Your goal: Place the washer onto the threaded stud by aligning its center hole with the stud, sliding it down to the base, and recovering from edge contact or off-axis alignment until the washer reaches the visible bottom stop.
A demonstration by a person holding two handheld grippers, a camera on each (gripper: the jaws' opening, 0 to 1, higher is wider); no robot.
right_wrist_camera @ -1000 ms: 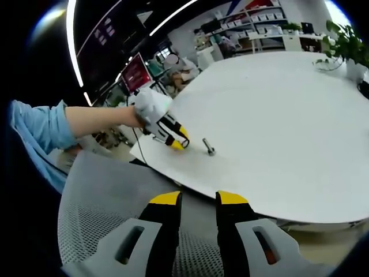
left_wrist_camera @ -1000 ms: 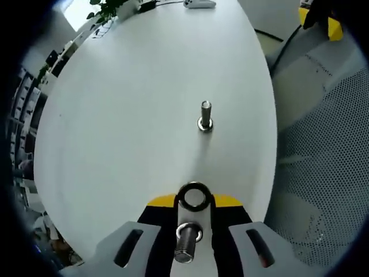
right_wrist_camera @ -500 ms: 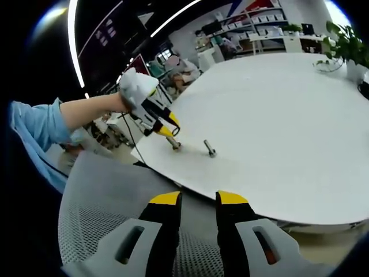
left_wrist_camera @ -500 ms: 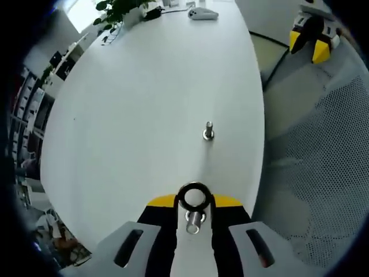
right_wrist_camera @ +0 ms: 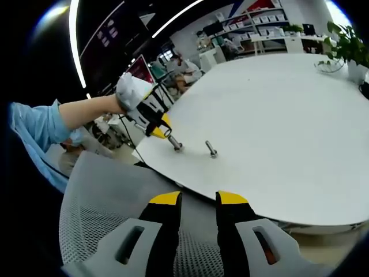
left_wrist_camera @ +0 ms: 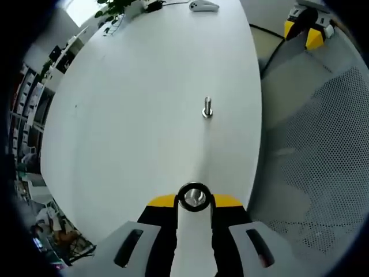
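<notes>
My left gripper (left_wrist_camera: 194, 202) is shut on a steel washer (left_wrist_camera: 194, 197), held flat between its yellow tips. Through the washer's hole I see the grey top of a threaded stud. In the right gripper view that near stud (right_wrist_camera: 176, 144) stands by the table's edge, with the left gripper (right_wrist_camera: 164, 128) just above its top; whether the washer touches it I cannot tell. A second stud (left_wrist_camera: 207, 108) (right_wrist_camera: 211, 150) stands further in. My right gripper (right_wrist_camera: 195, 199) hangs over a mesh chair, jaws a narrow gap apart and empty; the left gripper view also catches the right gripper (left_wrist_camera: 305, 30).
The white oval table (left_wrist_camera: 132, 104) (right_wrist_camera: 277, 127) carries the studs; a plant (right_wrist_camera: 346, 40) and small items sit at its far end. A grey mesh chair (right_wrist_camera: 109, 213) (left_wrist_camera: 323, 150) stands beside the near edge. A gloved hand and blue sleeve (right_wrist_camera: 40, 127) hold the left gripper.
The left gripper has lifted with the washer. The near stud, earlier low between its jaws, now lies under the washer's hole. The right gripper has stayed put.
</notes>
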